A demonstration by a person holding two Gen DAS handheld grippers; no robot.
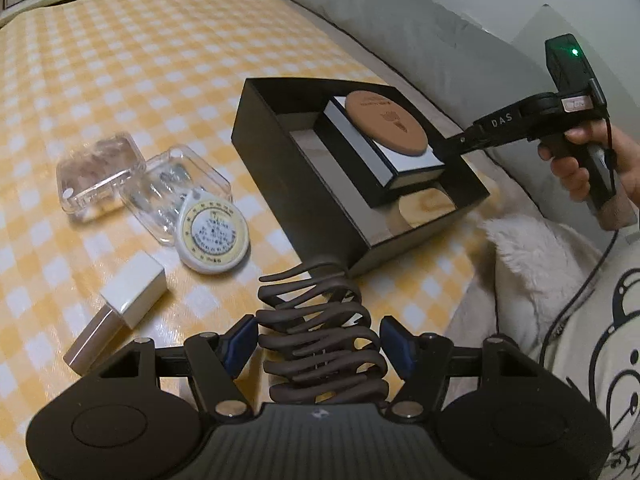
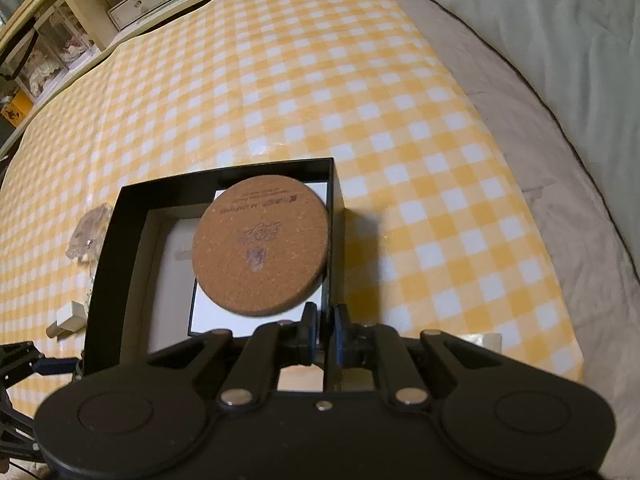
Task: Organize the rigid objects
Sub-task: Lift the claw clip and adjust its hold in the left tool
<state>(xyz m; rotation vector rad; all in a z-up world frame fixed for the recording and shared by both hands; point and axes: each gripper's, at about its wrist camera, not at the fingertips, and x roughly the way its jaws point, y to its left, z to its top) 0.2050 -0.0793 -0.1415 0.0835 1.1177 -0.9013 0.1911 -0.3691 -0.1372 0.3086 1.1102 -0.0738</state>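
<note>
My left gripper is pinching a big brown claw hair clip; both blue pads touch its sides, and it sits just above the yellow checked cloth. My right gripper is pressed almost together on the thin black wall of the open black box, at the side nearest me. Inside the box a round cork coaster lies on top of a white flat box with black sides, and a pale round wooden thing peeks out under it. Left of the black box, on the cloth, I see two clear plastic cases, a white round tape measure leaning on one of them, and a small white block with a silver end. A hand holds the right gripper's handle.
</note>
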